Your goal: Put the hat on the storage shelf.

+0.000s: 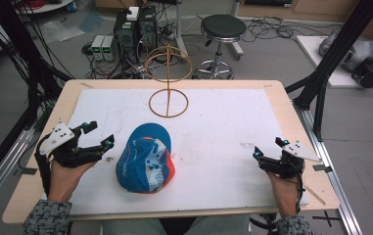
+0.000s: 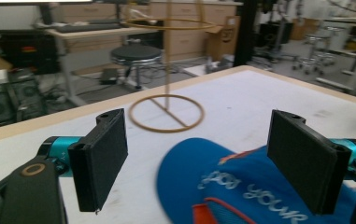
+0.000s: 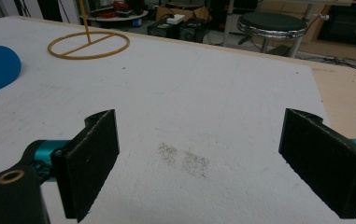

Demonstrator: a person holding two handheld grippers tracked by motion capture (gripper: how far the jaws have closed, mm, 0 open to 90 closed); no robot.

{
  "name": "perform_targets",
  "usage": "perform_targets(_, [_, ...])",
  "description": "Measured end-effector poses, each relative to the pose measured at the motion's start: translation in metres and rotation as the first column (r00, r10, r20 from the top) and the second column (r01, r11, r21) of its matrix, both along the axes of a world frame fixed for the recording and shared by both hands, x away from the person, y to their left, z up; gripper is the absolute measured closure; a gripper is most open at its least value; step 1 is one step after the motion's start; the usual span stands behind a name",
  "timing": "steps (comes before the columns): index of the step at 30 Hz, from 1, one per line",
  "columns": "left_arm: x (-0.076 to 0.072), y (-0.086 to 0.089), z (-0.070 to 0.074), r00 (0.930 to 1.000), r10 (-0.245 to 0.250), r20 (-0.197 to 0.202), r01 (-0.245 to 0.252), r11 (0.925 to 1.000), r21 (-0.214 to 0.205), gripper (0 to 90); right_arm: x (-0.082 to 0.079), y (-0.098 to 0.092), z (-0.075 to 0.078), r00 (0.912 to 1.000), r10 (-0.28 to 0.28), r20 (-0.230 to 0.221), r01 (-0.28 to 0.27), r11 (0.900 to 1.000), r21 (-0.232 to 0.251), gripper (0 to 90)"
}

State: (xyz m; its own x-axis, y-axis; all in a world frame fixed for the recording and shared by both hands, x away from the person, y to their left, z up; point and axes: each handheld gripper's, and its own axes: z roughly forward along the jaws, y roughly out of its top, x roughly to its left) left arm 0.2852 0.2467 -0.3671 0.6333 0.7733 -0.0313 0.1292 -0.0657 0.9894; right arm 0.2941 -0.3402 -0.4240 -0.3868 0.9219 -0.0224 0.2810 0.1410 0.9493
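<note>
Left hand-held gripper [image 1: 99, 133] hovers with jaws wide apart, empty, just at nine o'clock of the blue cap [image 1: 145, 164], which lies mid-tabletop [image 1: 291, 122]. Right hand-held gripper [image 1: 268, 148], also spread and empty, sits far at three o'clock.

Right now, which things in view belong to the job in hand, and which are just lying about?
Job: blue cap; wire hat stand; left gripper, open beside the cap.
Lying about: black stool; computer towers on the floor; grey smudge on the table cover.
</note>
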Motion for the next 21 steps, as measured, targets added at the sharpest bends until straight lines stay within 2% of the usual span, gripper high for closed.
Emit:
perform_targets(2, [-0.001, -0.008, 0.000, 0.9991, -0.043, 0.001, 0.043, 0.9991, 0.005, 20.7, 0.000, 0.000, 0.000, 1.0000, -0.001, 0.004, 0.001, 1.0000, 0.004, 11.2])
perform_targets(3, [-0.001, -0.008, 0.000, 0.9991, -0.043, 0.001, 0.043, 0.9991, 0.005, 20.8, -0.001, 0.000, 0.001, 1.0000, -0.002, 0.001, 0.002, 1.0000, 0.006, 11.2])
perform_targets(4, [-0.003, -0.016, -0.001, 0.9961, -0.089, 0.000, 0.089, 0.9960, 0.010, 20.8, -0.001, 0.000, 0.001, 1.0000, -0.002, 0.001, 0.002, 1.0000, 0.006, 11.2])
perform_targets(5, [-0.003, -0.016, -0.001, 0.9961, -0.089, 0.000, 0.089, 0.9960, 0.010, 20.8, 0.000, 0.001, 0.001, 1.0000, -0.001, 0.003, 0.001, 1.0000, 0.007, 11.2])
perform_targets(7, [-0.005, -0.026, -0.003, 0.9900, -0.141, -0.001, 0.141, 0.9898, 0.019, 21.2, 0.001, 0.002, 0.000, 1.0000, -0.001, -0.003, 0.001, 1.0000, 0.003, 11.2])
perform_targets(10, [-0.005, -0.031, -0.005, 0.9855, -0.169, -0.006, 0.170, 0.9854, 0.016, 21.9, 0.002, 0.002, 0.000, 1.0000, 0.005, -0.006, -0.005, 1.0000, -0.001, 11.2])
perform_targets(11, [-0.005, -0.033, -0.006, 0.9825, -0.186, -0.009, 0.186, 0.9824, 0.014, 22.6, 0.002, 0.003, 0.000, 1.0000, 0.006, 0.000, -0.006, 0.9999, -0.011, 11.2])
perform_targets(12, [-0.004, -0.036, -0.010, 0.9741, -0.226, -0.013, 0.226, 0.9738, 0.024, 24.8, 0.001, 0.003, 0.000, 1.0000, 0.004, -0.008, -0.004, 0.9999, -0.011, 11.2])
perform_targets(13, [-0.004, -0.038, -0.011, 0.9707, -0.239, -0.019, 0.240, 0.9705, 0.025, 24.9, 0.001, 0.003, 0.000, 1.0000, 0.004, -0.009, -0.004, 0.9999, -0.011, 11.2])
perform_targets(14, [-0.004, -0.038, -0.011, 0.9707, -0.239, -0.019, 0.240, 0.9705, 0.025, 24.9, 0.001, 0.003, 0.000, 0.9999, 0.005, -0.011, -0.005, 0.9999, -0.011, 11.2])
perform_targets(15, [-0.003, -0.040, -0.015, 0.9634, -0.266, -0.029, 0.267, 0.9633, 0.026, 25.1, 0.001, 0.003, 0.000, 0.9999, 0.005, -0.010, -0.005, 0.9999, -0.010, 11.2])
perform_targets(16, [-0.003, -0.040, -0.015, 0.9634, -0.266, -0.029, 0.267, 0.9633, 0.026, 25.6, 0.001, 0.003, 0.000, 0.9999, 0.005, -0.010, -0.005, 0.9999, -0.010, 11.2])
perform_targets(18, [-0.003, -0.043, -0.018, 0.9550, -0.294, -0.039, 0.296, 0.9546, 0.036, 26.2, 0.001, 0.002, 0.000, 0.9999, 0.002, -0.011, -0.002, 0.9999, -0.012, 11.2])
perform_targets(19, [-0.003, -0.043, -0.018, 0.9550, -0.294, -0.039, 0.296, 0.9546, 0.036, 26.6, 0.001, 0.002, 0.000, 0.9999, 0.005, -0.013, -0.005, 0.9999, -0.013, 11.2])
perform_targets(20, [-0.003, -0.045, -0.021, 0.9489, -0.312, -0.047, 0.314, 0.9484, 0.044, 28.2, 0.002, 0.003, 0.000, 0.9999, 0.005, -0.012, -0.005, 0.9999, -0.012, 11.2])
perform_targets(21, [-0.003, -0.045, -0.021, 0.9489, -0.312, -0.047, 0.314, 0.9484, 0.044, 30.2, 0.002, 0.003, 0.000, 0.9999, 0.005, -0.012, -0.005, 0.9999, -0.012, 11.2])
